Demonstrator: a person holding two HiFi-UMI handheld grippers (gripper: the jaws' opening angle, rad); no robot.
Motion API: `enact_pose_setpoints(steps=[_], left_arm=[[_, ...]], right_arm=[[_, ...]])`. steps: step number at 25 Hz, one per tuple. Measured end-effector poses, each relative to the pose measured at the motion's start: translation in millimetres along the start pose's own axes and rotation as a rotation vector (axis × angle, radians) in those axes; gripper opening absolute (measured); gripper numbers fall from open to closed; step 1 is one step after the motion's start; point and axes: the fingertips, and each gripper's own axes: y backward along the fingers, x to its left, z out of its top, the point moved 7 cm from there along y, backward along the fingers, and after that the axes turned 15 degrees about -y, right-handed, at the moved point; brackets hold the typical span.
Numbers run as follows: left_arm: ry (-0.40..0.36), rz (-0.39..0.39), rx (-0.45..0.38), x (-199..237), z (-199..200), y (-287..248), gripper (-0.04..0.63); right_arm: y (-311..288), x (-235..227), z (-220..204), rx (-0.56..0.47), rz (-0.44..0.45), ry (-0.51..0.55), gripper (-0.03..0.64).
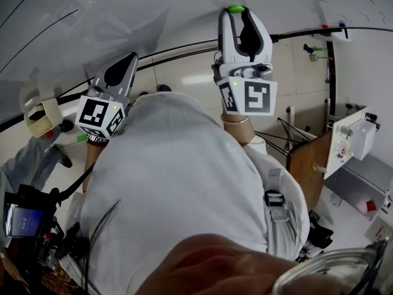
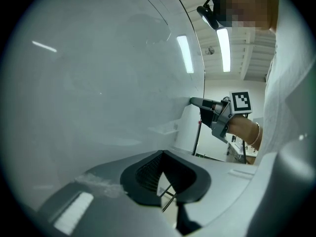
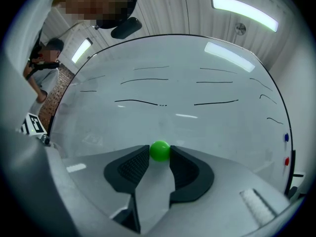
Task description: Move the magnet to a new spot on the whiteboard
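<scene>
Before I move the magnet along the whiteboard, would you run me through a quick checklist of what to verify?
1. Green magnet held by the right gripper: ok, a jaw on each side.
2. Magnet lifted off the whiteboard: cannot tell.
3. Bare board for a new spot: ok, blank area below the black lines.
4. Left gripper clear of the path: ok, shut, empty, off to the side.

Strip lights (image 3: 244, 13) glow on a ribbed ceiling (image 3: 197, 11) above a pale tiled floor (image 1: 295, 72).

left gripper (image 2: 163, 155): fingers (image 2: 146, 174) together, empty | right gripper (image 2: 192, 101) at whiteboard (image 2: 98, 93)
</scene>
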Motion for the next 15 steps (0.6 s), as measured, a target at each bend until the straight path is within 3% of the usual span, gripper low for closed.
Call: enact_pose_setpoints(steps=[5,10,15], left_arm=[[-0.018,-0.033,-0.009,-3.9,1.5,2.4,0.006],[-0.015,-0.064,-0.003,-8.5,-7.7,16.0,0.006],[-0.034,-0.124,-0.007,-16.0,-17.0,30.7,0.006]], right_arm=[[-0.5,-4.1,-0.7,0.009,-0.004,0.009,0.126],[1.4,-13.7,-13.4,0.082,-0.066,-0.006,0.161],[21.7,15.8,-28.9,0.139,-0.05,-0.068,0.175]])
